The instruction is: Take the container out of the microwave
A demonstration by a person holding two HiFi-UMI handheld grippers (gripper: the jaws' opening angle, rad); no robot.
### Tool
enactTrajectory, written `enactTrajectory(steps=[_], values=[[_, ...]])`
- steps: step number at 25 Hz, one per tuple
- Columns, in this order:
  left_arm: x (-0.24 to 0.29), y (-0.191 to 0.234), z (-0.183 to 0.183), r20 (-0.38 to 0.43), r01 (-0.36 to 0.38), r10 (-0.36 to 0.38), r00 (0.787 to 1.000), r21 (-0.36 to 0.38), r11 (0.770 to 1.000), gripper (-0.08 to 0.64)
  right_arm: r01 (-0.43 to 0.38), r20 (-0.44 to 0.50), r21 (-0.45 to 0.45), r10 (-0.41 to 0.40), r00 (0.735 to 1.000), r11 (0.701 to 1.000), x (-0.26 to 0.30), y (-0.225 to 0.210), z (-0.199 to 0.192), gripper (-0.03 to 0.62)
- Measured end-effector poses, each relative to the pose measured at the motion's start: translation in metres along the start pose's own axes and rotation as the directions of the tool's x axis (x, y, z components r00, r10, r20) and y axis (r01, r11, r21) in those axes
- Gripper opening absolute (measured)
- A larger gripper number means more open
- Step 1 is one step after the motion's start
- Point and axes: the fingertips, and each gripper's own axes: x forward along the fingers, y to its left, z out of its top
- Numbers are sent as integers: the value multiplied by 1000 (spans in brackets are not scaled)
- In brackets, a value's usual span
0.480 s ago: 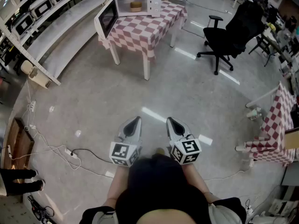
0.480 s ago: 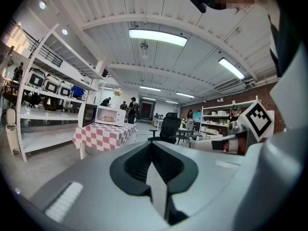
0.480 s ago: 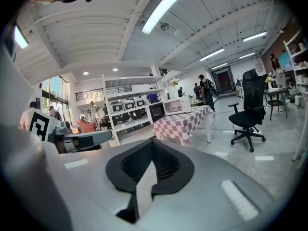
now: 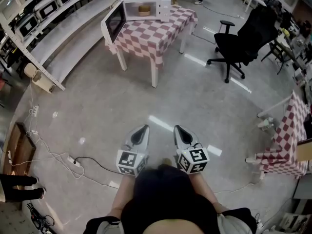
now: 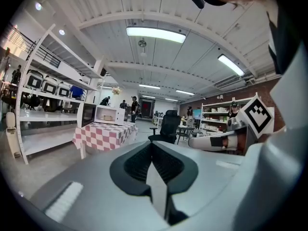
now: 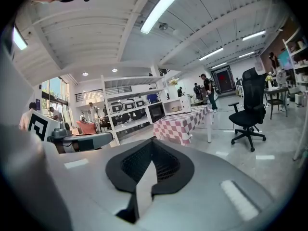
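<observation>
A white microwave [image 4: 147, 4] stands on a table with a pink-and-white checked cloth [image 4: 155, 32], far across the floor, its door [image 4: 112, 22] swung open to the left. Inside sits a small tan container [image 4: 143, 8]. My left gripper [image 4: 142, 129] and right gripper [image 4: 178, 129] are held side by side in front of the person's body, both pointing towards the table and far from it. In the left gripper view the left gripper [image 5: 152, 146] is shut on nothing. The right gripper [image 6: 152, 144] is likewise shut and empty. The microwave [image 5: 107, 114] [image 6: 177, 105] looks small in both gripper views.
A black office chair [image 4: 240, 39] stands right of the table. White shelving with several more microwaves [image 4: 43, 8] runs along the left. Cables and a power strip [image 4: 73, 160] lie on the floor at the left. Another checked table [image 4: 287, 135] is at the right edge.
The table and microwave sit slightly lower in the head view. Both grippers keep their place in front of the body and stay shut.
</observation>
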Motion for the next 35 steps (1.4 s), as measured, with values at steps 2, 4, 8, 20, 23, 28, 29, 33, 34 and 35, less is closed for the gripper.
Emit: enactTrajectory(steps=[2, 4, 8, 20, 23, 28, 29, 33, 34, 35], values=[[3, -1, 2, -2, -6, 6, 1000, 16, 1000, 11, -5, -6, 1, 5, 1000, 1000, 1, -2, 0, 0], [7, -4, 3, 0, -11, 11, 1000, 22, 1000, 10, -10, -10, 4, 10, 1000, 1000, 1, -7, -1, 0], [15, -10, 0, 11, -23, 23, 1000, 2, 1000, 11, -29, -11, 10, 29, 1000, 1000, 1, -18, -3, 0], [27, -43, -3, 22, -43, 43, 999, 16, 999, 11, -80, -3, 14, 80, 997, 997, -6, -40, 1, 1], [28, -44, -3, 22, -52, 52, 998, 17, 998, 11, -91, -12, 19, 91, 996, 996, -6, -42, -2, 0], [31, -40, -9, 14, -66, 66, 998, 17, 998, 11, -103, -20, 22, 104, 994, 994, -3, -44, -5, 0], [33, -40, -8, 15, -66, 66, 998, 18, 998, 11, -106, -20, 21, 106, 994, 994, -1, -45, -5, 0], [43, -38, -2, 23, -59, 58, 998, 23, 998, 11, -111, -19, 18, 111, 994, 994, 9, -49, -2, 0], [45, -36, -3, 21, -59, 58, 998, 24, 998, 11, -111, -20, 17, 112, 994, 994, 11, -50, -2, 0], [47, -34, -4, 20, -59, 59, 998, 23, 998, 11, -112, -20, 16, 112, 993, 994, 14, -50, -1, 0]])
